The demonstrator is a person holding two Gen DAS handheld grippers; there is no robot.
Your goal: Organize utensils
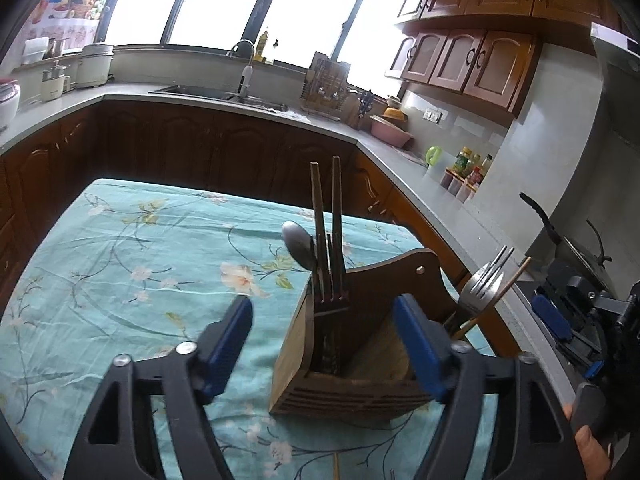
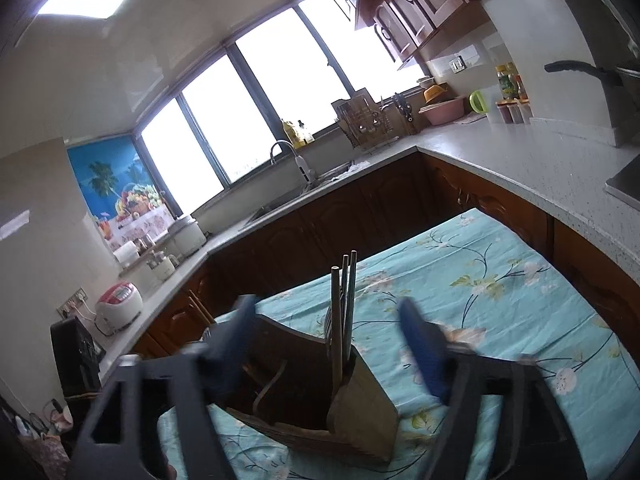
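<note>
The wooden utensil holder [image 1: 352,360] stands on the floral tablecloth [image 1: 120,260], and everything else sits relative to it. Both grippers hover just behind it with nothing between their pads — the left gripper [image 1: 324,344] spread wide, the right gripper [image 2: 328,344] likewise. In the holder, the chopsticks [image 1: 326,232] and spoon [image 1: 298,248] stand upright, long axes near vertical — presumably sorted by compartment.
</note>
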